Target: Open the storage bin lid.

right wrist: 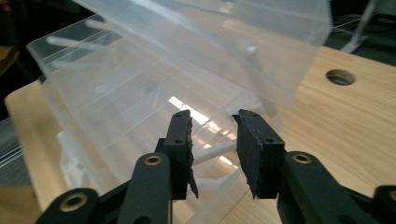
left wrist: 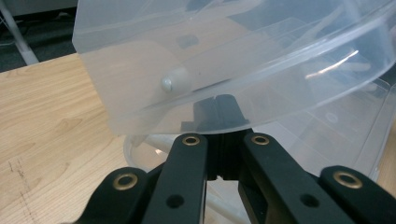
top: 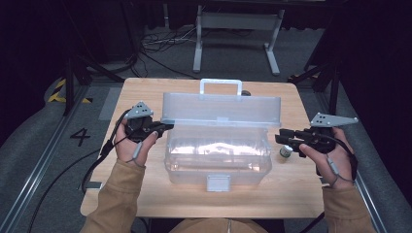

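Box: a clear plastic storage box (top: 217, 156) sits mid-table (top: 145, 92), its latch tab (top: 217, 182) facing the person.
Lid: the lid (top: 221, 110) stands raised along the box's far edge, with the carry handle (top: 220, 86) above it.
Left gripper: the left gripper (top: 164, 127) is at the box's left end; in the left gripper view its jaws stand closed together on the lid's lower corner edge (left wrist: 187, 122), right by the hinge pin (left wrist: 166, 84).
Right gripper: the right gripper (top: 281, 138) is just off the box's right end, jaws about half apart and nothing between the pads; in the right gripper view they point at the box's end wall (right wrist: 219, 140).
Small part: 1 small round metal piece (top: 285, 151) lies on the table beside the box's right end, under the right gripper.
Handling: probably light, thin-walled and slick; the lid likely flexes and swings freely on its hinge.
Where to hold: best pinched at a rim or lid edge near a corner, where the plastic is stiffest, and only gently.
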